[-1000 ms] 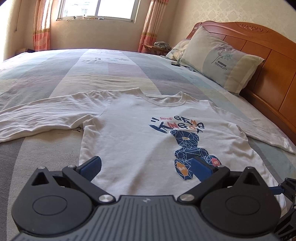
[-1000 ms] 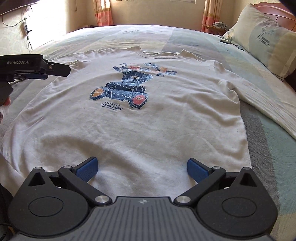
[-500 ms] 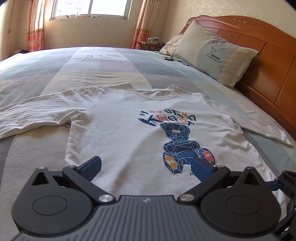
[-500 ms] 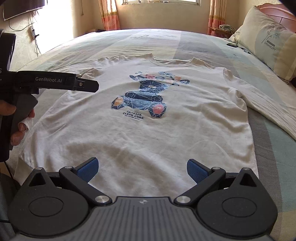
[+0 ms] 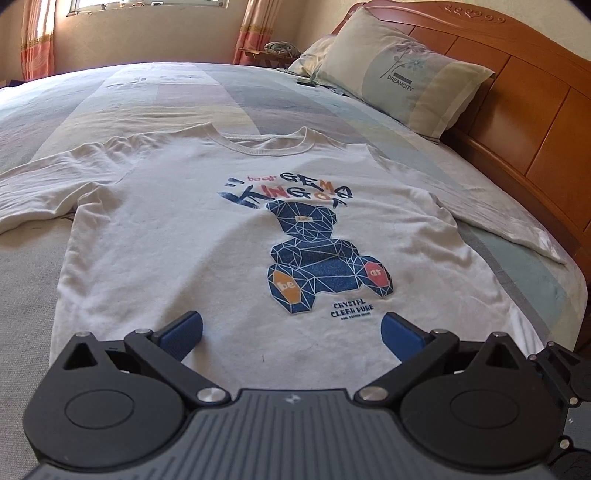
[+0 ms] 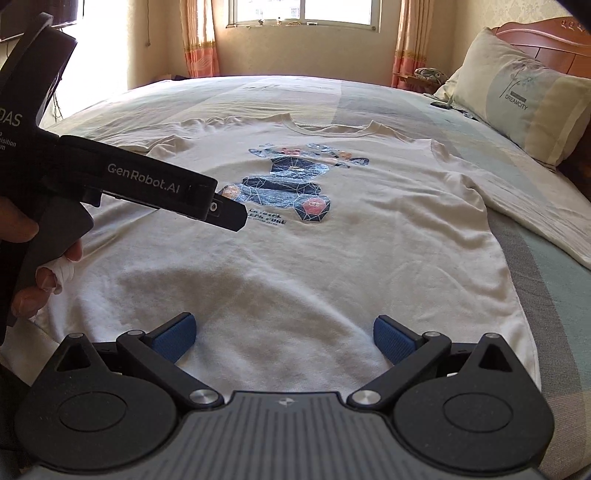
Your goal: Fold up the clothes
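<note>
A white long-sleeved shirt [image 5: 207, 236] with a blue bear print [image 5: 317, 266] lies flat, front up, on the bed, sleeves spread to both sides. It also shows in the right wrist view [image 6: 332, 266]. My left gripper [image 5: 291, 328] is open and empty, hovering over the shirt's lower part near the hem. My right gripper [image 6: 284, 332] is open and empty over the hem, to the right of the left one. The left gripper's body [image 6: 147, 184] shows from the side in the right wrist view.
The bed has a striped pastel sheet [image 5: 207, 96]. A pillow [image 5: 402, 85] leans on the wooden headboard [image 5: 535, 122] at the right. A window [image 6: 303, 14] with curtains is at the far wall. A nightstand [image 5: 266, 55] stands beyond the pillow.
Both grippers have moved forward and lower over the shirt's hem. The left gripper has come further into the right wrist view. Both stay open.
</note>
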The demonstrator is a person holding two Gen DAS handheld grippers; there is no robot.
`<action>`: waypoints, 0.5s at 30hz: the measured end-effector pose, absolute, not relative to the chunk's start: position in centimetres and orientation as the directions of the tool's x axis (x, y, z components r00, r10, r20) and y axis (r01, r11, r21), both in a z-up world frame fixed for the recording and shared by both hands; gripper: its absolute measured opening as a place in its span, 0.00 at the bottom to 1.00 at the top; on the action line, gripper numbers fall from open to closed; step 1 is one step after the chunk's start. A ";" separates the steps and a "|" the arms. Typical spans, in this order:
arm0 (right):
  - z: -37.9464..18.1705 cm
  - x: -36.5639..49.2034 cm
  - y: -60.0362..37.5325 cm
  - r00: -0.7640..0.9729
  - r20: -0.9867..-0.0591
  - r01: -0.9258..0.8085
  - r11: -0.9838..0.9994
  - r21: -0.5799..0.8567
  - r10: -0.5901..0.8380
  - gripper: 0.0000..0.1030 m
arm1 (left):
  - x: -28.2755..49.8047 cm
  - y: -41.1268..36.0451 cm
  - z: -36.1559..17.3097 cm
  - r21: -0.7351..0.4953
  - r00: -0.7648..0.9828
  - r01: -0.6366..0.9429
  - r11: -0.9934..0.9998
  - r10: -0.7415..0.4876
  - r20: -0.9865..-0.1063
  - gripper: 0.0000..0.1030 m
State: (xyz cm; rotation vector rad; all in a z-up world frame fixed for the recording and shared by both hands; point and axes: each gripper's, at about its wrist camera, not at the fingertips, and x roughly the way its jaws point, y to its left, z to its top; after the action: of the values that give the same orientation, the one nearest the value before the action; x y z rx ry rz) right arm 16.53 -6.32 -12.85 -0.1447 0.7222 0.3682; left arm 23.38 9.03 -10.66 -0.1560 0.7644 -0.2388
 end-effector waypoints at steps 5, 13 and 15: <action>-12.9 16.4 -6.4 0.691 -0.666 -0.381 0.925 -0.006 0.280 1.00 | 25.6 13.0 -6.6 -0.197 0.789 0.103 0.975 -0.201 -0.581 0.99; -13.0 16.2 -6.5 0.700 -0.652 -0.390 0.921 -0.007 0.291 1.00 | 32.2 23.8 -6.3 -0.301 0.810 -0.081 0.950 -0.113 -0.575 0.99; -13.2 16.2 -6.6 0.704 -0.643 -0.398 0.917 -0.007 0.301 1.00 | 33.8 26.1 -7.7 -0.346 0.787 -0.130 0.929 -0.116 -0.607 0.99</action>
State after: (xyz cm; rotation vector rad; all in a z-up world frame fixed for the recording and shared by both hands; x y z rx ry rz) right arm 16.24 -6.61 -13.15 -0.1497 0.6873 0.3905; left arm 33.75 26.05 -7.74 -0.3858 0.6698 0.0081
